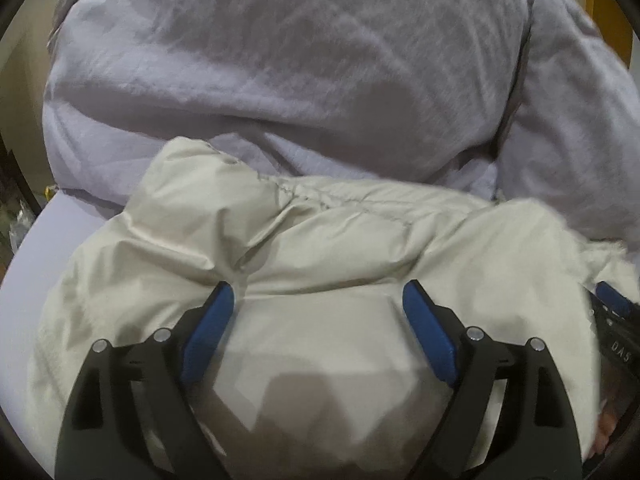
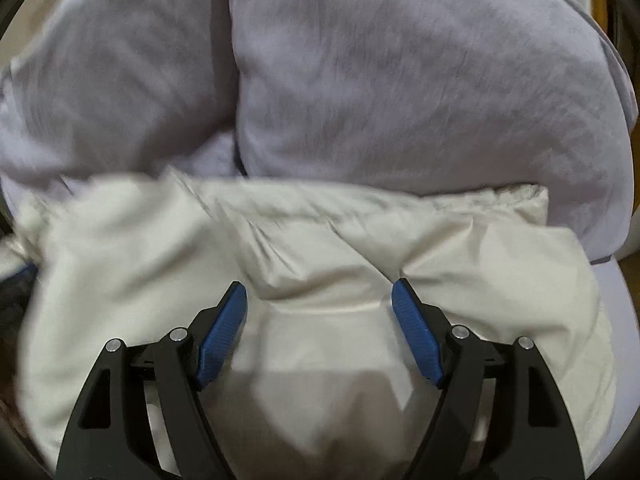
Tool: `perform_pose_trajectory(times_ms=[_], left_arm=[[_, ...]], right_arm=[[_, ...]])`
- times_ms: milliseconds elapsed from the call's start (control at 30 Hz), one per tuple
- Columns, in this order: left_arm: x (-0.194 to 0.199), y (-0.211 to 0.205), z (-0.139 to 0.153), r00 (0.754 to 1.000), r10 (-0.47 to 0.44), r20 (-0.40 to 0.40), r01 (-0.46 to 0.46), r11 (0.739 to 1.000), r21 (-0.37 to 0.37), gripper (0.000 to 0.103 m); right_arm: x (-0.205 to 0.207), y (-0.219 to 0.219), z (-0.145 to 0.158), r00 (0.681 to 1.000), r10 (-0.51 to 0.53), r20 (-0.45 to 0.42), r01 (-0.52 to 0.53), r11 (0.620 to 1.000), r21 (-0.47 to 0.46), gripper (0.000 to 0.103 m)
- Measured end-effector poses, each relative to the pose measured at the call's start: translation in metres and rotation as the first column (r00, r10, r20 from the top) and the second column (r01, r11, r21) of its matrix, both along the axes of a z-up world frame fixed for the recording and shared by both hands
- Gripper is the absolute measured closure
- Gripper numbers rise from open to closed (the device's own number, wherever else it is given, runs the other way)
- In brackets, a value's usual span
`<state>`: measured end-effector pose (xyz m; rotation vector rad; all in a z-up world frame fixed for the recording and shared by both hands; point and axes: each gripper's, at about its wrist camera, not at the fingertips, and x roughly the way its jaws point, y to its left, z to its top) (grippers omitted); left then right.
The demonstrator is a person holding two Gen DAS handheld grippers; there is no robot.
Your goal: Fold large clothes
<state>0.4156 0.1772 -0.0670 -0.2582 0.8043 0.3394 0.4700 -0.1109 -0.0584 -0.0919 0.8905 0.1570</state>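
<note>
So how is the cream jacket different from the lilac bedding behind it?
The cream jacket is smooth, slightly shiny and puffy; the lilac bedding looks matte and finely crinkled. The jacket lies nearest, under both open grippers; the bedding is heaped farther back and spreads wider. Both are soft and rumpled.

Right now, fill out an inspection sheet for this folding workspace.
Surface: pale lavender sheet, bare at the edges.
Job's things: cream puffy garment bunched in front; it appears to overlap the near edge of the grey-lilac garment, spread behind.
Clutter: nothing seen on the surface.
Grippers: left tool open over cream fabric, nothing pinched; right tool open over it too, also visible at the left view's right edge.
Cables: nothing seen.
Surroundings: dim, blurred items at far left, unidentifiable.
</note>
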Motion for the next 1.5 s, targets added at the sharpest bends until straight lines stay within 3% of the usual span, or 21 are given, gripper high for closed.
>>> perform_pose_trajectory(times_ms=[133, 300, 567, 867, 1400, 1500], left_arm=[[-0.005, -0.007, 0.021, 0.998, 0.001, 0.061, 0.002, 0.999, -0.048, 0.016], [0.007, -0.022, 0.028, 0.997, -0.017, 0.071, 0.019, 0.999, -0.033, 0.015], [0.024, -0.023, 0.004, 0.999, 0.044, 0.0, -0.044, 0.999, -0.006, 0.015], [0.047, -0.024, -0.016, 0.998, 0.064, -0.02, -0.063, 0.997, 0.033, 0.011], [0.08, -0.026, -0.057, 0.997, 0.067, -0.035, -0.066, 0.997, 0.039, 0.009], [0.068, -0.023, -0.054, 0.997, 0.056, -0.055, -0.055, 0.998, 0.033, 0.009]], right_arm=[[-0.001, 0.024, 0.022, 0.999, 0.022, 0.044, -0.024, 0.999, 0.04, 0.023], [-0.009, 0.044, 0.014, 0.998, 0.033, 0.048, -0.033, 0.999, -0.004, 0.023], [0.004, 0.052, -0.021, 1.0, 0.012, 0.02, -0.011, 0.999, -0.033, 0.023], [0.021, 0.063, -0.044, 1.0, 0.005, 0.026, -0.003, 0.997, -0.079, 0.021], [0.049, 0.058, -0.07, 1.0, -0.004, 0.002, 0.004, 0.999, -0.05, 0.016], [0.052, 0.051, -0.064, 1.0, 0.004, -0.02, -0.005, 0.999, -0.032, 0.016]])
